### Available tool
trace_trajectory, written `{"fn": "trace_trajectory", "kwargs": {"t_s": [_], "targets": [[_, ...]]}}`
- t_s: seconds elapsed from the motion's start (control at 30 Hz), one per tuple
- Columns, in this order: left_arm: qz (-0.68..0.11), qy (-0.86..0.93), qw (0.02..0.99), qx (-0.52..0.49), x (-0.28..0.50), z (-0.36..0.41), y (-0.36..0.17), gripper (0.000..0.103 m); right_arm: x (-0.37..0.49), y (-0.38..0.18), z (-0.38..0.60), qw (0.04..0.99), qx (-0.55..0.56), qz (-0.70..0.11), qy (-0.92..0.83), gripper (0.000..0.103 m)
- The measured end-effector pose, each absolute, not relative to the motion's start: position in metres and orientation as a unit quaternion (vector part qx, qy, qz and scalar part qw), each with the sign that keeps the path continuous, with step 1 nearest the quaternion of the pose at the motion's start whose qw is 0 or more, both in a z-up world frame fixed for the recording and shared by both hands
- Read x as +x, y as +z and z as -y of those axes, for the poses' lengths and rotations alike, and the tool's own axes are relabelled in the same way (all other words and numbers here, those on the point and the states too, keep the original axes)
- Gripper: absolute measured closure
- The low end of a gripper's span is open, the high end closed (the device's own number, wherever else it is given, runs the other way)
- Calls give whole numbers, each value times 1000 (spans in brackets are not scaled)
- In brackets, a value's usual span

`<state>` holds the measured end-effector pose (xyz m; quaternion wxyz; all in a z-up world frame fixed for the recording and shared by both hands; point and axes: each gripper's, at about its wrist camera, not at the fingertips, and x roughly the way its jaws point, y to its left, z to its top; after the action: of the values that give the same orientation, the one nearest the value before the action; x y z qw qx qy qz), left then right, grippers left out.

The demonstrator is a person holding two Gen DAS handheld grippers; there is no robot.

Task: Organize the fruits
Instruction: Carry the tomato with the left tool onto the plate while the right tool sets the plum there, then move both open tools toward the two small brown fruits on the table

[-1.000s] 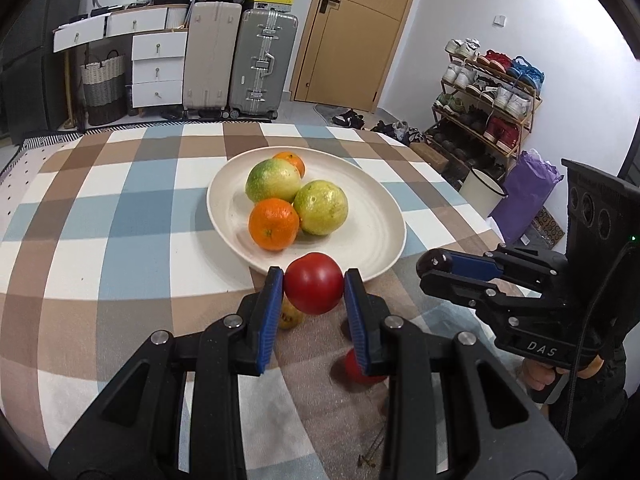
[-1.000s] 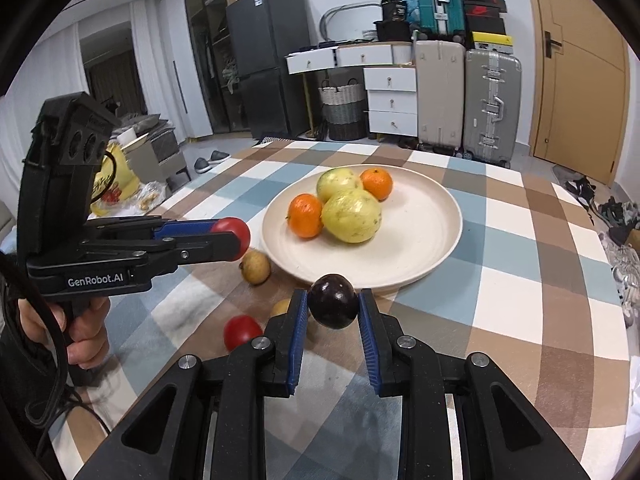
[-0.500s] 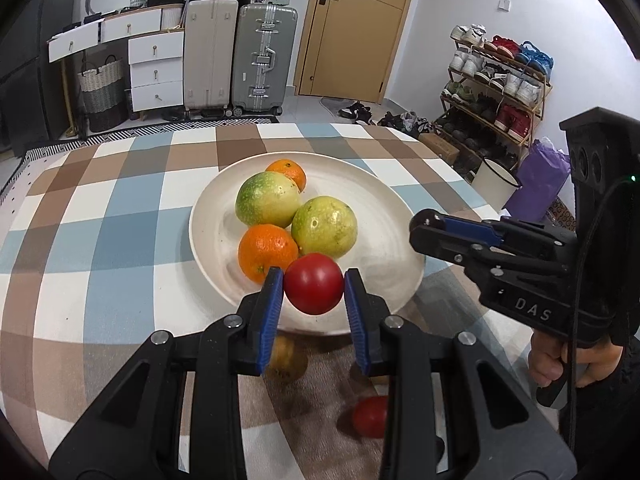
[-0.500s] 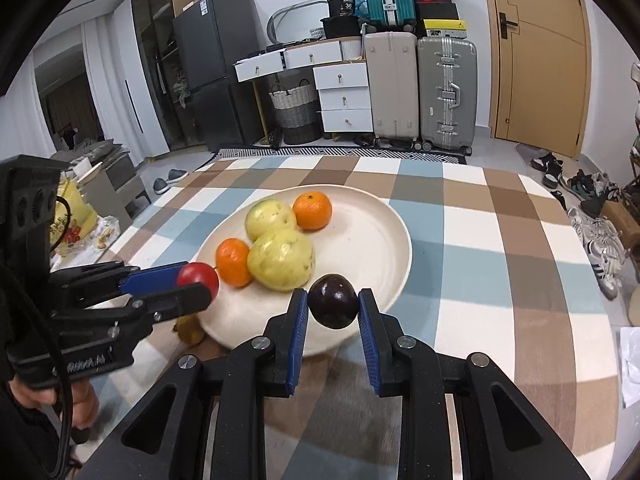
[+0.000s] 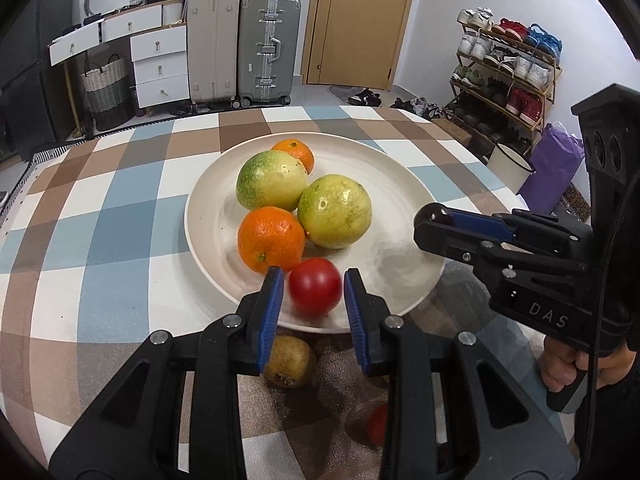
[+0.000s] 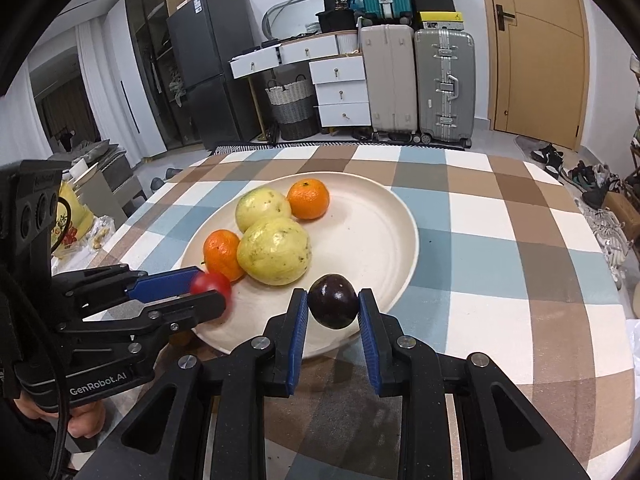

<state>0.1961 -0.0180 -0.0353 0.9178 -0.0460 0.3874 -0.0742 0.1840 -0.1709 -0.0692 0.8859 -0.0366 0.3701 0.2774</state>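
In the left wrist view my left gripper (image 5: 314, 294) is shut on a red tomato (image 5: 315, 286), held over the near rim of a cream plate (image 5: 200, 216). The plate holds two oranges (image 5: 271, 238) and two green-yellow guavas (image 5: 335, 211). In the right wrist view my right gripper (image 6: 334, 308) is shut on a dark purple plum (image 6: 334, 301) over the plate's (image 6: 384, 220) near edge. The left gripper (image 6: 210, 290) with the tomato (image 6: 211, 284) shows on the left of that view. The right gripper (image 5: 436, 216) reaches in from the right in the left wrist view.
A brown kiwi-like fruit (image 5: 290, 356) and a small red fruit (image 5: 376, 420) lie on the checked tablecloth (image 5: 100, 240) just short of the plate. A hand (image 6: 84, 420) holds the left gripper's handle. Suitcases, drawers and a shoe rack stand beyond the table.
Both grippers have moved forward with their fruits, from above the cloth in front of the plate to over its near rim. Neither grip has changed.
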Motion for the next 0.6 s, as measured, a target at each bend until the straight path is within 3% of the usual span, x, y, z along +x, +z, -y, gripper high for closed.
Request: {"fn": "trace_trajectory", "kwargs": {"t_s": [0.13,0.2,0.27,0.37,0.47,0.53,0.6], "targets": [[-389,-72,917,-50,193,16,-33,71,180,-66,172,890,-38,-360,277,76],[-386,-66,919,-52,190,13,-30,61,179,-64,174,893,-37,-356,275,74],[-382,-58,921,-50,186,9,-26,39,178,-62,176,894,-34,-354,271,69],[-373,-39,926,-50,175,-1,-21,20,173,-60,179,895,-35,-351,274,53],[-374,-29,926,-46,161,-11,-17,13,163,-57,183,893,-39,-354,276,37],[-375,-20,926,-47,151,-19,-18,4,158,-56,186,889,-30,-358,285,10],[-373,-17,926,-58,140,-28,-20,2,151,-55,187,884,-25,-363,292,7]]}}
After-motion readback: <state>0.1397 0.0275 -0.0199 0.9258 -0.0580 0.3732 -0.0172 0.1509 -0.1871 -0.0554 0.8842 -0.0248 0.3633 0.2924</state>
